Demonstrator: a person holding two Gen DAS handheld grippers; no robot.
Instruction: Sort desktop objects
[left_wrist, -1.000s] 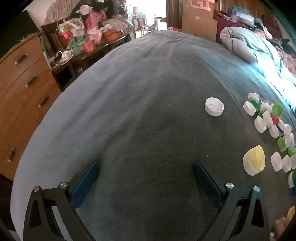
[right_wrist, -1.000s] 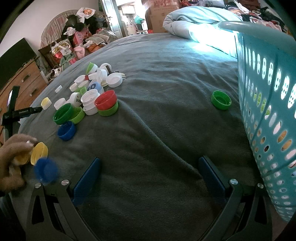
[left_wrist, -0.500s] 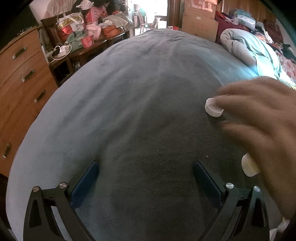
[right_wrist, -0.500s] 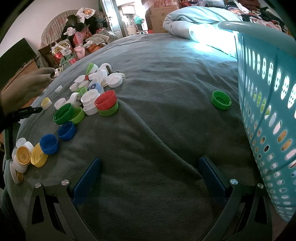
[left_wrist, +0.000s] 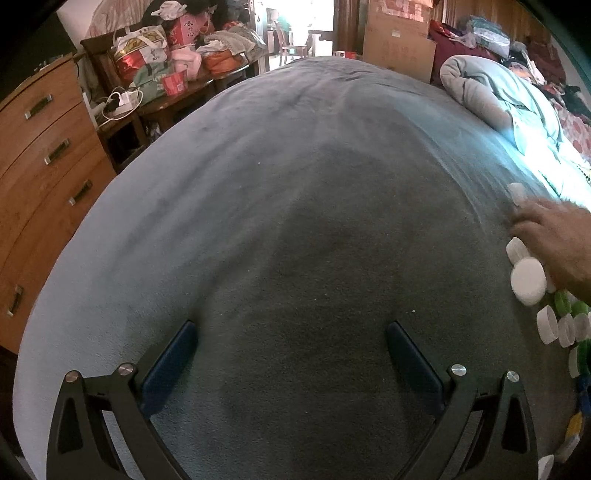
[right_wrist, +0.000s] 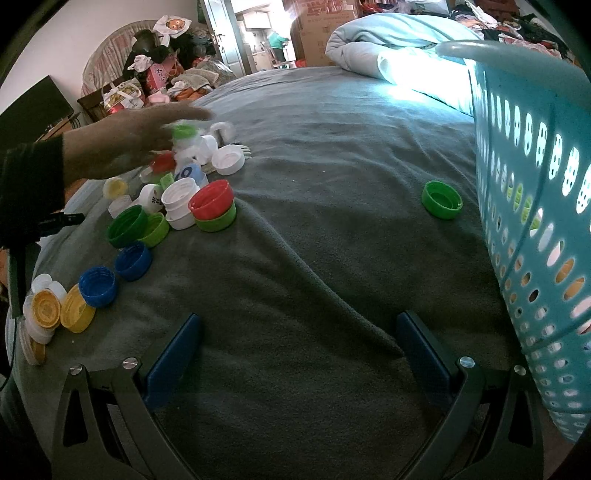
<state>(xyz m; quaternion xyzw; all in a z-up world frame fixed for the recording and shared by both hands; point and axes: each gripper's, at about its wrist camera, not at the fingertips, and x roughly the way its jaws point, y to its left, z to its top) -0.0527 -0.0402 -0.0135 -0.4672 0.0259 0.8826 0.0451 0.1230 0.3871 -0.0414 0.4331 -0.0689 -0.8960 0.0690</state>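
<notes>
- The left hand-held gripper sits low over the grey blanket on the bed, its blue-padded fingers spread wide with nothing between them.
- Far right in the left wrist view, a bare hand reaches in over a strip of white caps; one large white cap lies just below its fingers.
- In the right wrist view, that hand, blurred, hovers over the far end of the cap pile at the left of the blanket.
- At the near left edge lie yellow caps stacked against white ones, with two blue caps just beyond.
- Further in, a dark green cap touches a light green one, and a red cap rests on top of a lime green cap, beside a white cap.
- The right hand-held gripper is likewise spread open and empty, resting above bare blanket.
- A single green cap lies open side up, well apart from the pile, near the basket.
- The turquoise perforated basket stands at the right edge; what it holds cannot be made out.
</notes>
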